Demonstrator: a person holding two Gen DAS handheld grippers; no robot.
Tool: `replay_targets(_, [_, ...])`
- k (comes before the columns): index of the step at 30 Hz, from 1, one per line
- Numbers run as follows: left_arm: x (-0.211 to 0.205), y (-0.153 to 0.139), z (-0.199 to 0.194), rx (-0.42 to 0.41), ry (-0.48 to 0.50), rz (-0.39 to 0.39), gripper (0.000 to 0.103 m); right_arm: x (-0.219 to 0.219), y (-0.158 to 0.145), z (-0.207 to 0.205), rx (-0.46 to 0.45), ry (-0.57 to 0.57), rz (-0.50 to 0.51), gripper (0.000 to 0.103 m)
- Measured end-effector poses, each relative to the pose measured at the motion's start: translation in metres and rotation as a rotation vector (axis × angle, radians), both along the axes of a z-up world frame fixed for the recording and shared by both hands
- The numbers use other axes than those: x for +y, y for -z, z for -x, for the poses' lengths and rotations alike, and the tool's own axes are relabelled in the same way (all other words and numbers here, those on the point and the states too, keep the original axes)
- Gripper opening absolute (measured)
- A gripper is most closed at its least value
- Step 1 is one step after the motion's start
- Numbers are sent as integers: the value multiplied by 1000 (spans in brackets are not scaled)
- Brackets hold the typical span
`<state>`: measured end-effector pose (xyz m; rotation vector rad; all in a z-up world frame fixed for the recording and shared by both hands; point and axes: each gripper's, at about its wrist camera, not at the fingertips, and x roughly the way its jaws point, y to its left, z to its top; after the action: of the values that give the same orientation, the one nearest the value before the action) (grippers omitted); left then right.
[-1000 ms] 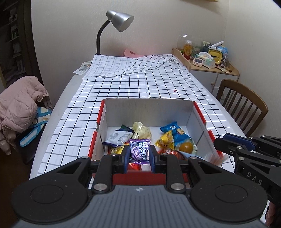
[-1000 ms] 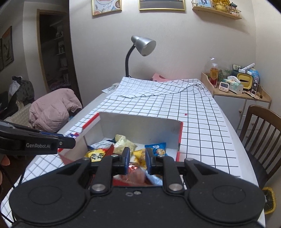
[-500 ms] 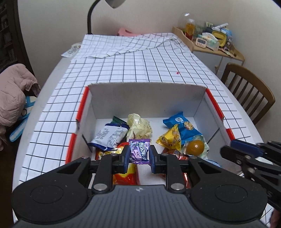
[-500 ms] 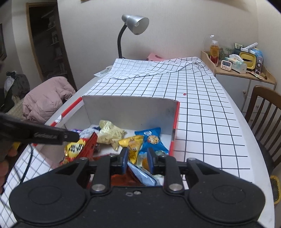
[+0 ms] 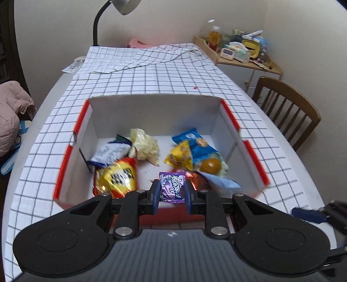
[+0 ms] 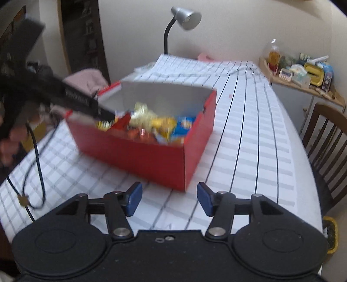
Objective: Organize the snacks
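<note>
Right gripper (image 6: 169,199): our jaws, pressed together over the snacks a second ago, are opening now, with nothing between them but checked cloth.
What that means: we judge that this hand has let its snack go and is backing out; a second ago we looked down into the red box (image 6: 151,156), and now we see its outer wall and near corner just beyond the fingertips.
Left gripper (image 5: 171,191): pinching the purple candy packet (image 5: 172,186), exactly as it was a second ago; the packet stands upright between the blue pads.
Change on the left: we have sunk toward the box, and its inside fills far more of the view than before.
Packet relative to the box: over the near edge, above the bare white floor between the two heaps of snacks.
Left of that gap in the box: a yellow and red bag (image 5: 117,179), with a white and blue packet (image 5: 110,153) and a pale crinkled bag (image 5: 144,146) behind it.
Right of the gap: a yellow pouch (image 5: 180,156), a blue cookie bag (image 5: 200,146) and a round orange sweet (image 5: 210,165).
Step in hand: likely setting the purple packet down in the box; not yet released.
Beyond the box: checked tablecloth (image 5: 151,76) runs to the desk lamp (image 5: 112,13) at the table's far end.
</note>
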<state>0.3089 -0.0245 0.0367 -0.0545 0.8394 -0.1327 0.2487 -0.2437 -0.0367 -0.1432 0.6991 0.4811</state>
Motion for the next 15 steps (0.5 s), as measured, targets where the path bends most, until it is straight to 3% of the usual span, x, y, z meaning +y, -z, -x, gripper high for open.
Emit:
replay_targets(9, [-25,14,29,2,41,-4,22,-7,46,6,78,-48,83,48])
replay_targets(15, [-23,22,28,19,31,-3,22,-12,63,5,119,-46,101,29])
